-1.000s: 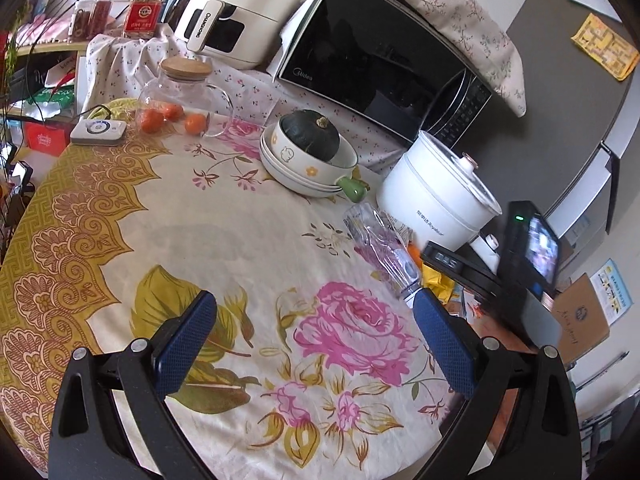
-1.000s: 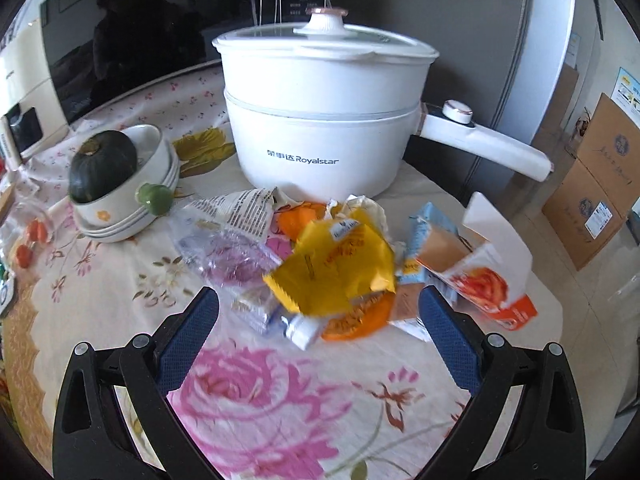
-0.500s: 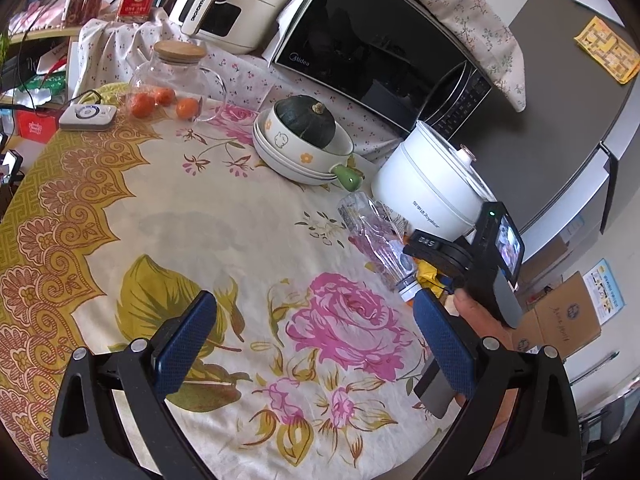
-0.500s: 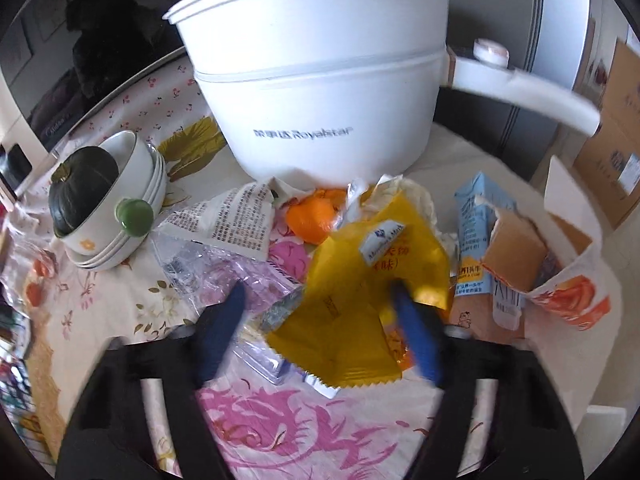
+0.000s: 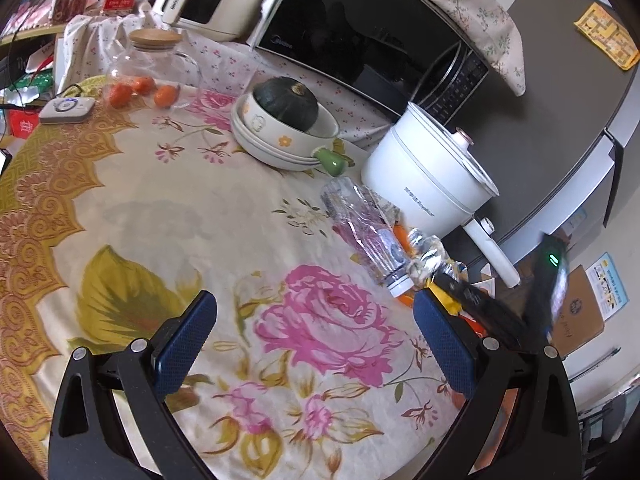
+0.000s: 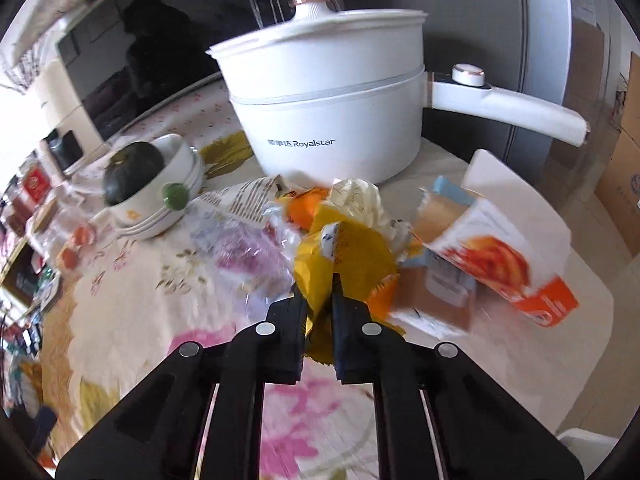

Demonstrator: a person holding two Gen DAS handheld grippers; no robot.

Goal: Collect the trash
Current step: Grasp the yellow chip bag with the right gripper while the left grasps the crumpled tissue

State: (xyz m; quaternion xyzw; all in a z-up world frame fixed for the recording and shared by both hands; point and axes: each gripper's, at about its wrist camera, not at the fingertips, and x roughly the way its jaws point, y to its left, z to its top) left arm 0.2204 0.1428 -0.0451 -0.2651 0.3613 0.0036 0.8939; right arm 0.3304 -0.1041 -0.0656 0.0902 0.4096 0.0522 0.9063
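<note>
A heap of trash lies on the flowered tablecloth in front of a white pot (image 6: 332, 112). It holds a yellow wrapper (image 6: 352, 256), a crushed clear bottle (image 6: 244, 256), orange peel (image 6: 308, 208), a white printed wrapper (image 6: 244, 196) and an orange-printed carton (image 6: 492, 256). My right gripper (image 6: 318, 286) is closing its jaws, and the pads pinch the lower edge of the yellow wrapper. My left gripper (image 5: 314, 304) hovers wide open over the pink rose print with nothing between its fingers. It is short of the clear bottle (image 5: 364, 232).
Stacked bowls with a dark green squash (image 5: 286, 128) stand behind the trash to the left. A glass jar with oranges (image 5: 148, 64), a microwave (image 5: 360, 40) and an air fryer line the back. The table edge runs close by on the right, with cardboard boxes (image 5: 576, 312) beyond it.
My right gripper has moved in on the trash heap and its jaws have gone from wide open to pinching the yellow wrapper. The left gripper has drifted slightly forward and stayed open.
</note>
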